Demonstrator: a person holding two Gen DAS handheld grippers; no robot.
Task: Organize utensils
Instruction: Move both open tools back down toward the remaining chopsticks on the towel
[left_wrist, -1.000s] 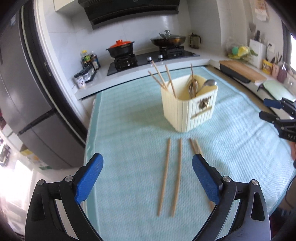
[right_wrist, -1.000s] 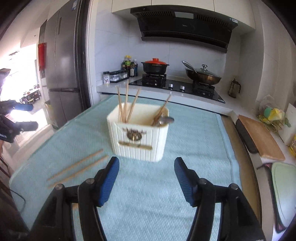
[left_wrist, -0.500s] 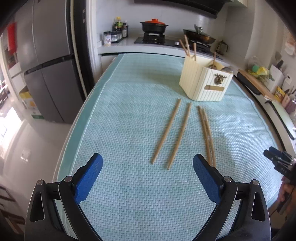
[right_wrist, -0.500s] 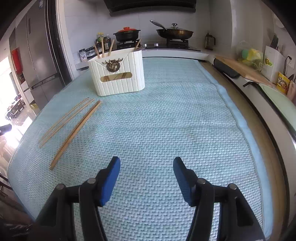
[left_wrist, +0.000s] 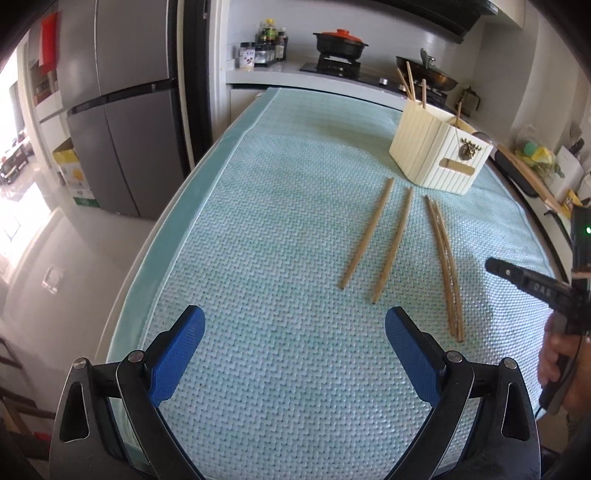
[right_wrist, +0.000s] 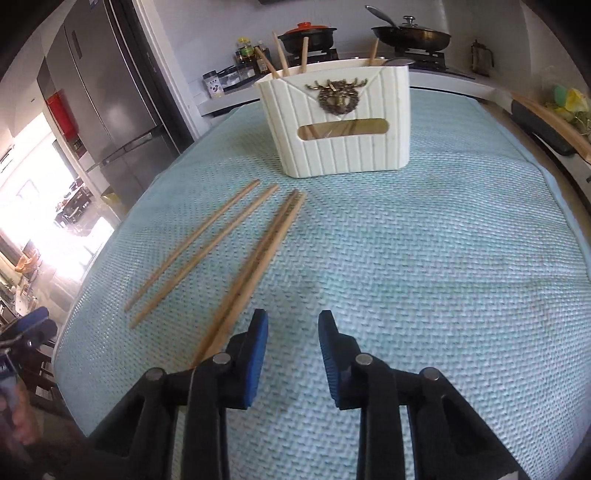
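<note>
At the far left of the scene the left gripper (left_wrist: 293, 347) hovered low over the pale teal woven cloth covering the surface (left_wrist: 280, 206), its blue-padded fingers (left_wrist: 177, 354) spread wide with nothing between them. To its right four slim, light-brown wooden chopsticks lay flat on the cloth: a left pair of loose chopsticks (right_wrist: 201, 254) set slightly apart from each other, and a right pair of touching chopsticks (right_wrist: 258, 258) lying side by side. Further right, the right gripper (right_wrist: 293, 352) sat close above the cloth at the near end of the touching pair, its fingers (right_wrist: 255, 354) only partly open and holding nothing; the pair's near tips ran beneath the left one rather than into the gap. Beyond the chopsticks' far tips stood the cream ribbed plastic utensil holder with a brass deer emblem (right_wrist: 338, 122), already carrying several upright chopsticks and a metal spoon. The chopsticks looked stiff, very light and smooth, so they would likely roll or slip on the textured weave. Pinching the touching pair across its width, somewhat in from the near end, seemed the safest hold for tilting it upright into the holder.
</note>
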